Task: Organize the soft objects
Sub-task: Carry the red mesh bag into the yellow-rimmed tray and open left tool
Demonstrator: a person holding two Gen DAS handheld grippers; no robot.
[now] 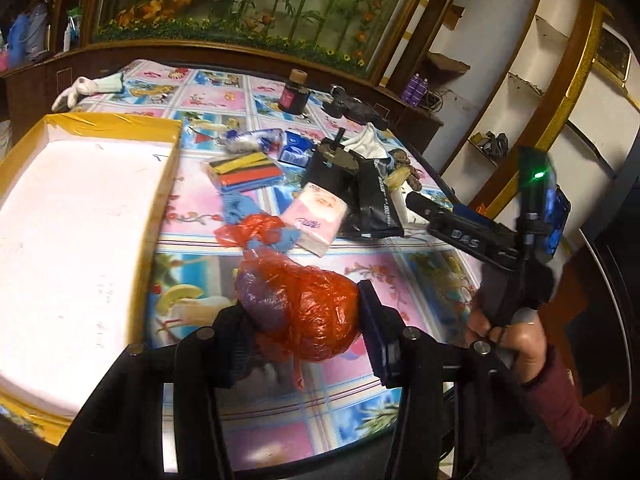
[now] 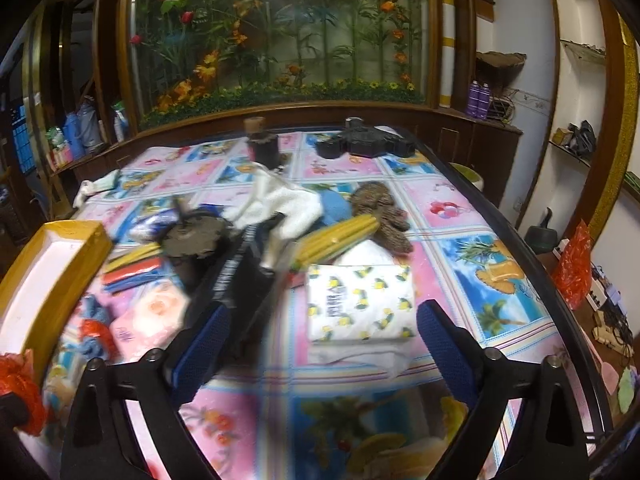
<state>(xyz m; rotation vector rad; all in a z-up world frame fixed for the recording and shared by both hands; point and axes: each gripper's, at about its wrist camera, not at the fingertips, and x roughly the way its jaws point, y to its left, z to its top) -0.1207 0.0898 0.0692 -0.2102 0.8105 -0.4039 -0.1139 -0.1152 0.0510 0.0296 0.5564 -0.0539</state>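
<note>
Clamped between the left gripper's (image 1: 298, 316) two pads, one red plastic bag (image 1: 308, 312) hangs above the tablecloth (image 1: 420, 276), just right of the yellow-edged tray (image 1: 168, 184). Only the right wrist view shows the lemon-print tissue pack (image 2: 360, 300), which lies beyond the right gripper's (image 2: 320, 340) spread, empty fingers. One pink tissue pack (image 1: 316, 216) appears in both views. Its near end is blurred there.
</note>
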